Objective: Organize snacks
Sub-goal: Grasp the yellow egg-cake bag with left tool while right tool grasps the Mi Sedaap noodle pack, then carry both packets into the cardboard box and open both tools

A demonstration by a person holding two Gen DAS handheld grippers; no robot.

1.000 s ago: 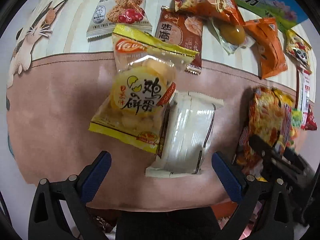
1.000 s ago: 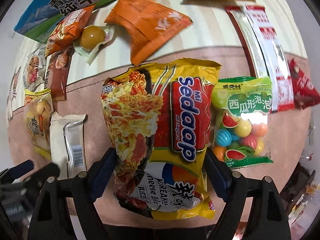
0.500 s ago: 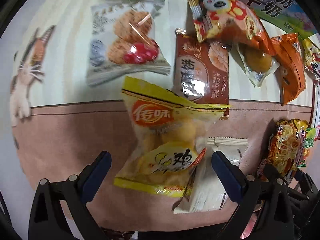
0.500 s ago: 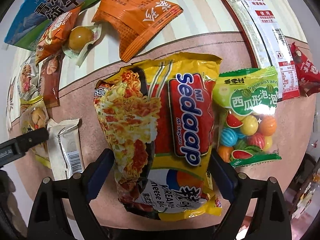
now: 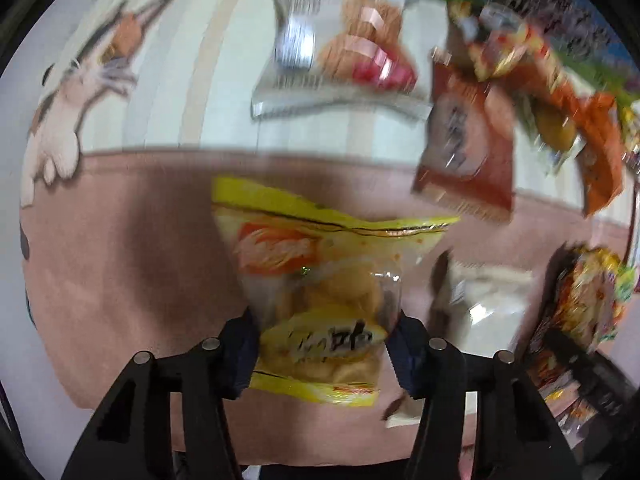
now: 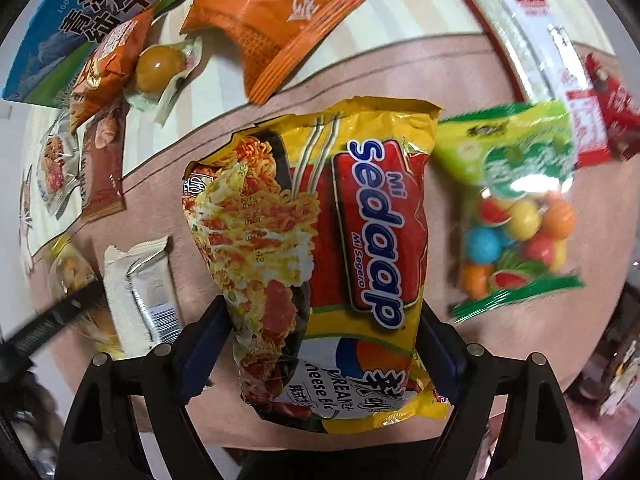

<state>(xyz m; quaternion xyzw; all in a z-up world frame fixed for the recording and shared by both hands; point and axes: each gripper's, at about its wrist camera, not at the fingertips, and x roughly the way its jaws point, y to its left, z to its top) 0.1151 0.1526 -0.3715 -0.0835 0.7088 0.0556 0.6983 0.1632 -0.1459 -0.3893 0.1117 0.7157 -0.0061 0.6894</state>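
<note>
1. Snack packets lie spread over a pink mat (image 6: 460, 92) with a cream striped part beyond it.
2. Left hand-held gripper (image 5: 322, 354): its blue pads press against both sides of the yellow biscuit bag (image 5: 320, 280), so it is closed on that bag. The left view is blurred, and whether the bag is lifted off the mat cannot be told.
3. Just to the right of the yellow biscuit bag lies a white wrapped bar (image 5: 488, 300); in the right view the same bar shows its barcode end.
4. Right hand-held gripper (image 6: 320, 348): its pads sit against the two long edges of the Sedaap noodle packet (image 6: 332, 248), gripping it near the lower end. The packet runs lengthwise away from the camera over the pink mat.
5. Beside the noodle packet on its right lies a green bag of coloured gum balls (image 6: 516, 216), with its near edge just beside the packet.
6. Farther back on the striped part rest an orange packet (image 6: 280, 16), a clear-wrapped brown egg (image 6: 160, 66) and a blue milk carton (image 6: 84, 16).
7. In the left view, a brown cookie packet (image 5: 468, 148) and a clear packet of round cakes (image 5: 340, 56) lie beyond the held bag, well apart from it.
8. A cat picture (image 5: 76, 100) marks the far left of the mat.
</note>
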